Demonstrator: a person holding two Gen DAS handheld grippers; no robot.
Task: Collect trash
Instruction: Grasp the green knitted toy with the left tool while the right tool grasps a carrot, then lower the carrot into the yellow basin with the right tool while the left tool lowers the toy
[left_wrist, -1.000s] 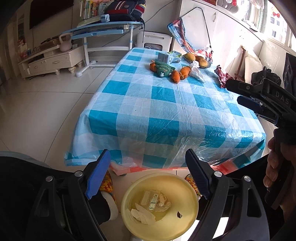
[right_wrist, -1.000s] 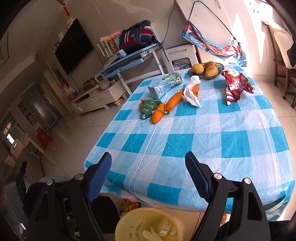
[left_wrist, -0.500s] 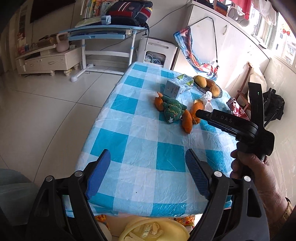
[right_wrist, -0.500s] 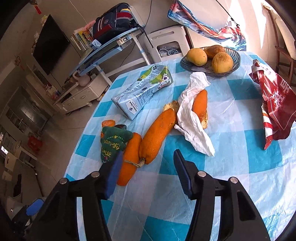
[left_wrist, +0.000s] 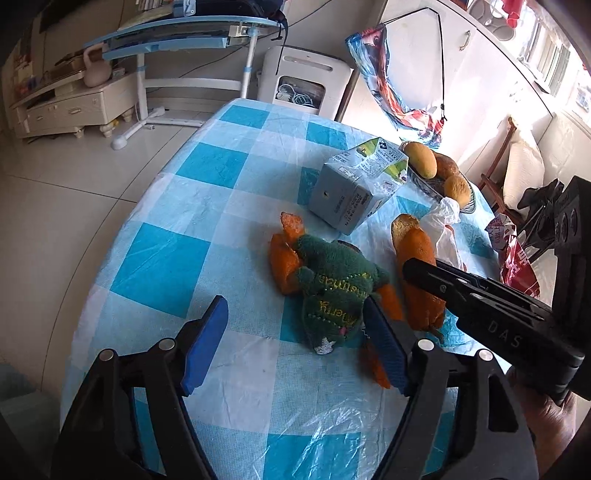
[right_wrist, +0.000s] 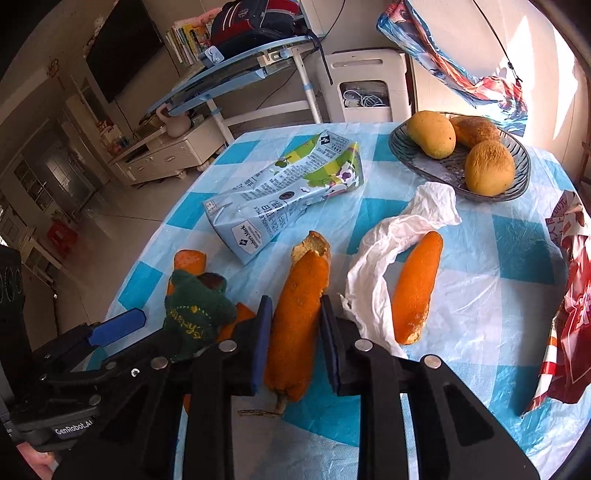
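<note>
Orange peel is the target, and the right tongs (right_wrist: 293, 343) have it bracketed: one blue pad sits on each side of the long peel (right_wrist: 299, 314), narrowed close around its lower half, though whether they are pressing it yet or just flanking it is hard to say. That peel lies lengthwise on the desk (right_wrist: 480, 295), stalk end toward 6 o'clock, torn end toward 12, which is why the tongs come in along its length and pinch across the narrow width.

At 3 o'clock of it a crumpled white plastic bag (right_wrist: 384, 258) drapes over a second peel (right_wrist: 415, 291), likely the next pickings. Up at 11 o'clock a flattened milk carton (right_wrist: 284, 199) lies on its side, and at 1 o'clock a grey bowl (right_wrist: 428, 166) holds mangoes (right_wrist: 430, 133), which look like keepers, not trash. A red wrapper (right_wrist: 570, 306) sits at the 3 o'clock edge.

The left tongs (left_wrist: 295, 343) hang wide apart and hold nothing, low over the blue checked cloth. Just beyond them at 12 o'clock a green plush toy (left_wrist: 332, 291) rests on more peel pieces (left_wrist: 282, 262), so the toy probably needs shifting before those scraps can be collected. No bin shows in either view now.
</note>
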